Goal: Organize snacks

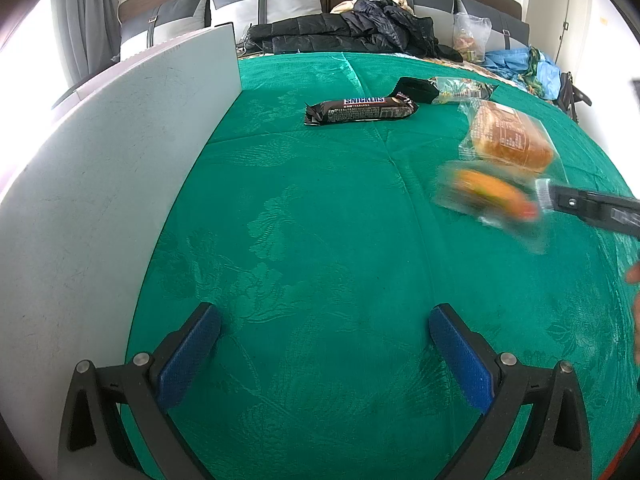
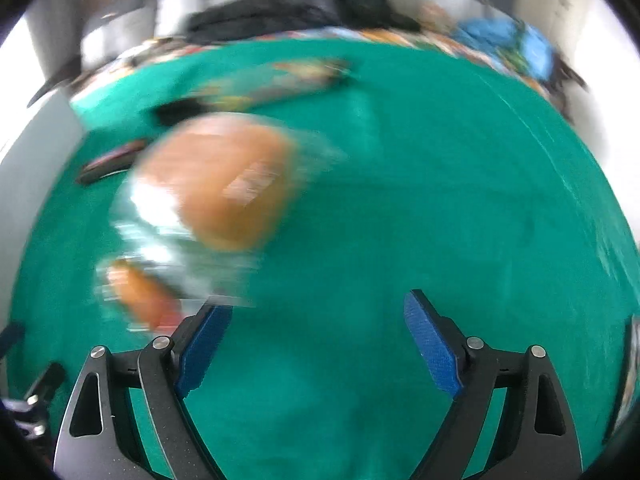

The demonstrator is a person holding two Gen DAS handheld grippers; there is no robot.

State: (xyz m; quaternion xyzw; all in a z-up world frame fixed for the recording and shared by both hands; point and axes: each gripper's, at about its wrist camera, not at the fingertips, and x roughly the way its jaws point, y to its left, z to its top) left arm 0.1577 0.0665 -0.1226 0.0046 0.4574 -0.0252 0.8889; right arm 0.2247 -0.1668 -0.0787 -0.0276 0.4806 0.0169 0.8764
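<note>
both grippers point(image 1: 325, 354) point(image 2: 318, 344) gape, seemingly empty.

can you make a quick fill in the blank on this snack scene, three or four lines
1. The Snickers bar lies on a cloth coloured ____.
2. The left gripper holds nothing; its jaws are ____.
3. Left of the cloth stands a flat ____ board.
4. The bread is sealed in a ____ plastic wrapper.

Missing words: green; open; white; clear
</note>
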